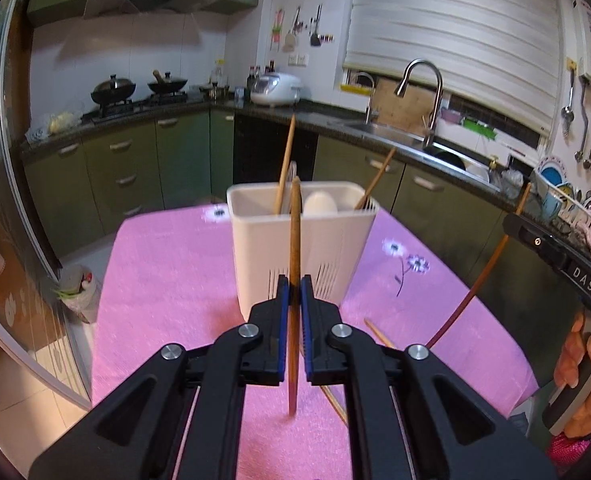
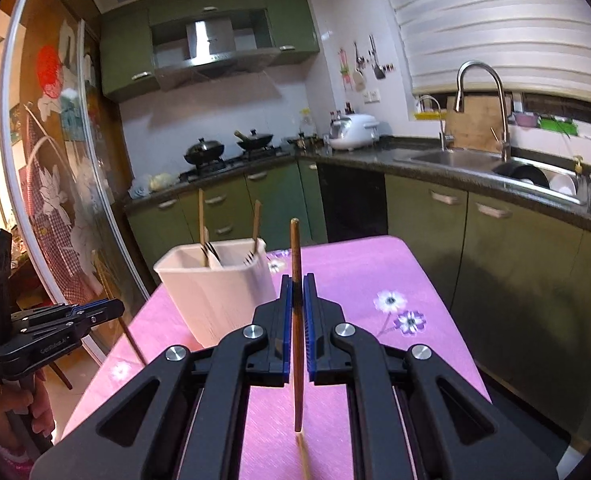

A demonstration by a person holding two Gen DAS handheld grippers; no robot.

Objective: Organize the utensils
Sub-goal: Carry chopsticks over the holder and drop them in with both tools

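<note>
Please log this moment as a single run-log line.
left gripper: shut on chopstick | right gripper: shut on second chopstick | holder: on pink cloth

A brown wooden chopstick (image 1: pixel 294 236) stands near-upright in front of the white utensil holder (image 1: pixel 301 248), clamped mid-length. A second brown chopstick (image 2: pixel 296 280) stands near-upright to the right of the holder, likewise clamped. The holder stands upright and contains two light wooden handles (image 1: pixel 285 164) and a white spoon (image 1: pixel 320 204).

table (image 1: pixel 167 264): pink flowered cloth | holder (image 1: pixel 301 248): white, standing mid-cloth | chopstick (image 1: pixel 379 338): lying right of holder
</note>
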